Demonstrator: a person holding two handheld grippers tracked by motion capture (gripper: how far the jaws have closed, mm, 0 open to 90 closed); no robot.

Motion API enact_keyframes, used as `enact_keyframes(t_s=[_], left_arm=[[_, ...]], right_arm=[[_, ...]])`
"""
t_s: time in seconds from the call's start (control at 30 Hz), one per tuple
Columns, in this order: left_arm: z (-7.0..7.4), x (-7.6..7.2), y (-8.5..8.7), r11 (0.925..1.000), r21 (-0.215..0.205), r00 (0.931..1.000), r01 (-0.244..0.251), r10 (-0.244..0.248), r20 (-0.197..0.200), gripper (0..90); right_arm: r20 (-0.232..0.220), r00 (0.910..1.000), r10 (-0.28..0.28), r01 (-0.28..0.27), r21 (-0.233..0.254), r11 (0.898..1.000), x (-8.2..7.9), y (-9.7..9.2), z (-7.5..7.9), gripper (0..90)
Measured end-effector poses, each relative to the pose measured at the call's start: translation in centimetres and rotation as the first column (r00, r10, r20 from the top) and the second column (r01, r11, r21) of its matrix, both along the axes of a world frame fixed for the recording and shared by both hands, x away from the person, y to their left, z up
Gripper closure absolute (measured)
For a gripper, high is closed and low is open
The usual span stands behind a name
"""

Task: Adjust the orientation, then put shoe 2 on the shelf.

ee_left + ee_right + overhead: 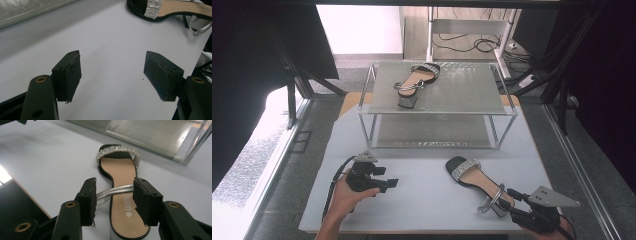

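A black sandal (472, 175) with a glittery toe band and a silver ankle strap lies on the white table top (422, 200) at the front right. Its mate (417, 77) stands on the top shelf of a metal rack (462, 95) at the back. My right gripper (511, 202) is at the near sandal's heel. In the right gripper view it (113, 195) is open, its jaws standing either side of the silver strap (117, 190) above the sandal (120, 170) without pressing on it. My left gripper (387, 177) hovers at the front left, open (112, 72) and empty.
The rack's lower shelf (432, 132) is bare. The left gripper view has the near sandal's toe (172, 7) at its top right. Dark curtains flank the table, and cables lie on the floor behind the rack (472, 45).
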State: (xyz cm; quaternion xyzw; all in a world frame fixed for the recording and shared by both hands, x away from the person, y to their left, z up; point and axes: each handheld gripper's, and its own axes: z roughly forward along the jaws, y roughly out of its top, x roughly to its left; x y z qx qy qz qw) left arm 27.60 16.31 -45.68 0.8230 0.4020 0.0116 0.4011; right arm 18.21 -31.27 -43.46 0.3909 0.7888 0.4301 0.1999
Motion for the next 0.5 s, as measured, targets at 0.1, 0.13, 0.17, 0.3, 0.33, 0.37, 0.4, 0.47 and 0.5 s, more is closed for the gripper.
enact_keyframes(t_s=[0.1,0.13,0.17,0.3,0.33,0.37,0.4,0.47,0.5], left_arm=[[0.1,0.0,0.0,1.0000,-0.003,1.0000,0.002,-0.002,-0.001,30.3],[0.1,0.0,0.0,1.0000,-0.003,1.0000,0.001,-0.001,0.000,30.3],[0.2,0.0,0.2,0.9999,-0.010,1.0000,-0.002,0.002,0.000,30.3],[0.3,0.0,0.5,0.9999,-0.013,1.0000,-0.008,0.008,0.004,30.2],[0.3,0.0,0.5,0.9999,-0.013,1.0000,-0.008,0.008,0.004,30.2],[0.3,0.1,0.6,0.9998,-0.015,0.9999,-0.011,0.011,0.004,30.2],[0.3,0.1,0.6,0.9998,-0.015,0.9999,-0.011,0.011,0.004,30.2],[0.2,0.0,0.6,0.9998,-0.016,0.9999,-0.012,0.012,0.004,30.1],[0.2,0.0,0.6,0.9998,-0.016,0.9999,-0.010,0.010,0.003,30.2]], right_arm=[[0.008,1.0000,-0.004,0.004,-0.008,1.000,0.4,0.0,0.5,47.8],[0.015,0.9999,-0.004,0.004,-0.006,1.000,1.0,0.1,0.9,45.9],[0.012,0.9999,-0.002,0.002,0.001,1.000,1.4,0.2,1.0,45.2],[-0.027,0.9996,0.007,-0.007,-0.018,1.000,3.6,0.6,1.2,42.6],[-0.039,0.9992,0.007,-0.008,-0.025,1.000,4.1,0.8,1.3,42.2],[-0.051,0.9986,0.012,-0.013,-0.032,0.999,4.6,1.0,1.4,41.9],[-0.051,0.9986,0.012,-0.013,-0.032,0.999,4.6,1.0,1.4,41.9],[-0.087,0.9960,0.020,-0.025,-0.051,0.998,5.9,1.6,1.7,40.8],[-0.104,0.9942,0.025,-0.030,-0.054,0.998,6.3,1.8,1.7,40.5]])
